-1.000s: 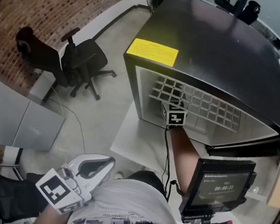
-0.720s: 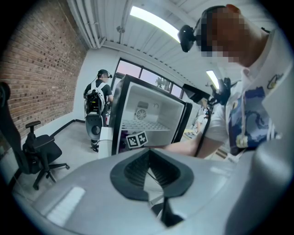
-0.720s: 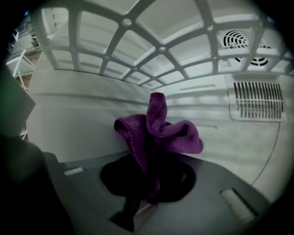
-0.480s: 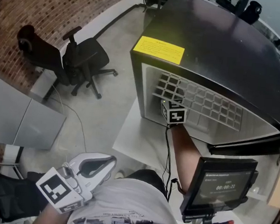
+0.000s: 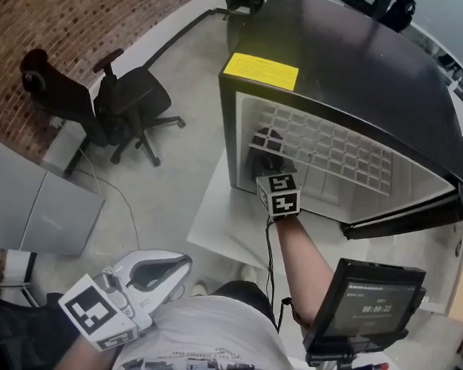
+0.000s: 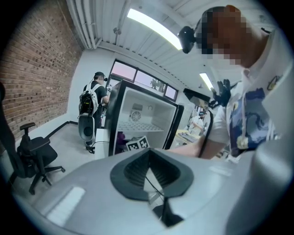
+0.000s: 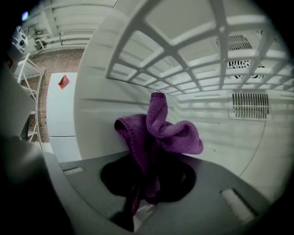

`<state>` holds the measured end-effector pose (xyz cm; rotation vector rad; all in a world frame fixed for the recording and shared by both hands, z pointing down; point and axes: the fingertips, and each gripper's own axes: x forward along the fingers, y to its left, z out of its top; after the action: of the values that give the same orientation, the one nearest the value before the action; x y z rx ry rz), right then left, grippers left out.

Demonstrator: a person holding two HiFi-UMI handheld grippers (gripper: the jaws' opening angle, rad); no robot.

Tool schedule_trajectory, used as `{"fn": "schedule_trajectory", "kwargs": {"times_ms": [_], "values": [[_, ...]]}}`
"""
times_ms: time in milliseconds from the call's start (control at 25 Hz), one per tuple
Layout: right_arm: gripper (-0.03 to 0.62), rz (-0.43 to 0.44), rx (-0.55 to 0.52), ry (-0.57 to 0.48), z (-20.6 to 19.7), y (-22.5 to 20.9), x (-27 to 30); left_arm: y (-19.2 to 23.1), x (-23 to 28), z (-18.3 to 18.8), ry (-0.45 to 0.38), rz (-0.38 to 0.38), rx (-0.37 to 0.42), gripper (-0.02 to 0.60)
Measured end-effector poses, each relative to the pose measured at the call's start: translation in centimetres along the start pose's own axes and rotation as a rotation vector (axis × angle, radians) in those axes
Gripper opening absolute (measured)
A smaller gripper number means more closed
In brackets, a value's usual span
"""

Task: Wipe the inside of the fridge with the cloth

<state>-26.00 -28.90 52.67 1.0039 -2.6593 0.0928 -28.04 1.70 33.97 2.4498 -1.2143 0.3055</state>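
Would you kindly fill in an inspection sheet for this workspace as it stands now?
Surface: white platform under the fridge.
Job's things: fridge open, wire shelf in place; purple cloth inside, below the shelf.
Clutter: nothing seen.
Grippers: right gripper jaws shut on the cloth inside the fridge; left gripper by the torso, jaws together, empty.
Cables: black cable along the right forearm; thin cable on the floor.
Surroundings: office chair, brick wall, screen.

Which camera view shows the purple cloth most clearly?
The right gripper view: the cloth fills the middle, pinched in the right gripper, under the shelf. The left gripper view shows only a small purple patch inside the fridge. The head view hardly shows it.
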Motion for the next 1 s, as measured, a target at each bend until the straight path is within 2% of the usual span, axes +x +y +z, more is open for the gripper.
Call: {"fn": "schedule_trajectory", "kwargs": {"times_ms": [600, 800, 1000], "values": [[0.081, -0.019, 0.036, 0.022, -2.7, 6.3, -6.3, -2.4, -2.9, -2.3, 0.020, -0.135, 0.032, 0.008], [0.081, -0.121, 0.050, 0.025, -3.4, 3.2, -9.1, -3.1, -2.5, -2.4, 0.021, -0.177, 0.043, 0.008], [0.081, -0.286, 0.027, 0.047, -3.1, -3.8, -12.6, -3.9, -0.7, -2.0, 0.015, -0.233, 0.063, 0.008]]}}
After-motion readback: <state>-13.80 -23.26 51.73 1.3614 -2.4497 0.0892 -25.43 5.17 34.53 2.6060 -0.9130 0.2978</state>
